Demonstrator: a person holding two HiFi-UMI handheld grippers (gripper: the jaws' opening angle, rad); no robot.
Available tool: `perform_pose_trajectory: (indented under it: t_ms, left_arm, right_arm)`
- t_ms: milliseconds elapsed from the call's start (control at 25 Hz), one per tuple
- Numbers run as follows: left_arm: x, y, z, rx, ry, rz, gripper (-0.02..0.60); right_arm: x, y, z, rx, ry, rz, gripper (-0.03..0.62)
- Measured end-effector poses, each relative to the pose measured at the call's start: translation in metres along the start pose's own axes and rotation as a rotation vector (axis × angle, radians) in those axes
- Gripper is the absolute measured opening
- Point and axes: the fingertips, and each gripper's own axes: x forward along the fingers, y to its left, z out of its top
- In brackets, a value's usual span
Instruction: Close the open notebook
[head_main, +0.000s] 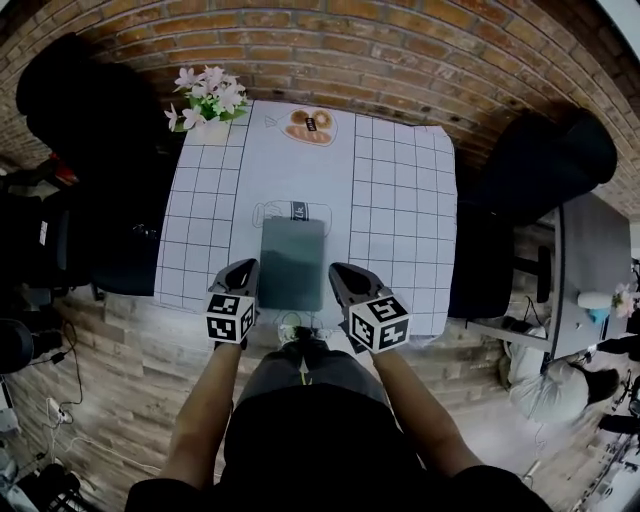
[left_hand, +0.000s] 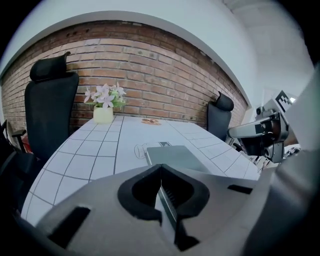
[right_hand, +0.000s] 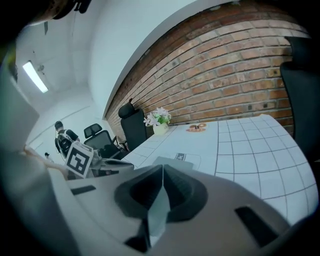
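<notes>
A closed grey notebook (head_main: 292, 262) and potted flowers (head_main: 207, 98) stand on the grid-patterned table (head_main: 400, 200).

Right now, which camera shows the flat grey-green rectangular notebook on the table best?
The head view: the grey-green rectangular notebook lies closed, its whole cover seen from above. The left gripper view shows the notebook foreshortened, near end hidden; the right gripper view shows only a sliver of it.

Soft, even indoor light; the white table (head_main: 400, 200) is bright with no hard shadows. The notebook (head_main: 292, 262) cover is flat dark, no glare. Heavy fisheye in all views: black corners, and the brick wall (left_hand: 150, 65) bows into an arc. The ceiling strip light (right_hand: 35, 76) is blown out. The jaws near the lens are soft and out of focus. Head view edges are smeared.
</notes>
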Motion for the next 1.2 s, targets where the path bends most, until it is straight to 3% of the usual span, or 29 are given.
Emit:
perform_pose_trajectory:
  t_ms: [200, 440, 840, 1200]
  left_arm:
    - [-0.007, -0.006, 0.035, -0.003, -0.043, -0.004, 0.026]
    - [-0.025, -0.015, 0.087, 0.000, -0.150, -0.018, 0.026]
    - [-0.084, -0.028, 0.190, 0.098, -0.400, 0.017, 0.026]
    - [-0.161, -0.047, 0.263, 0.181, -0.637, 0.063, 0.025]
  right_arm:
    - [-0.020, -0.012, 0.023, 0.002, -0.051, -0.051, 0.014]
    - [-0.047, -0.023, 0.062, -0.025, -0.140, -0.100, 0.014]
    - [-0.108, -0.036, 0.148, -0.063, -0.352, -0.141, 0.014]
    - [-0.168, -0.044, 0.198, -0.082, -0.505, -0.171, 0.014]
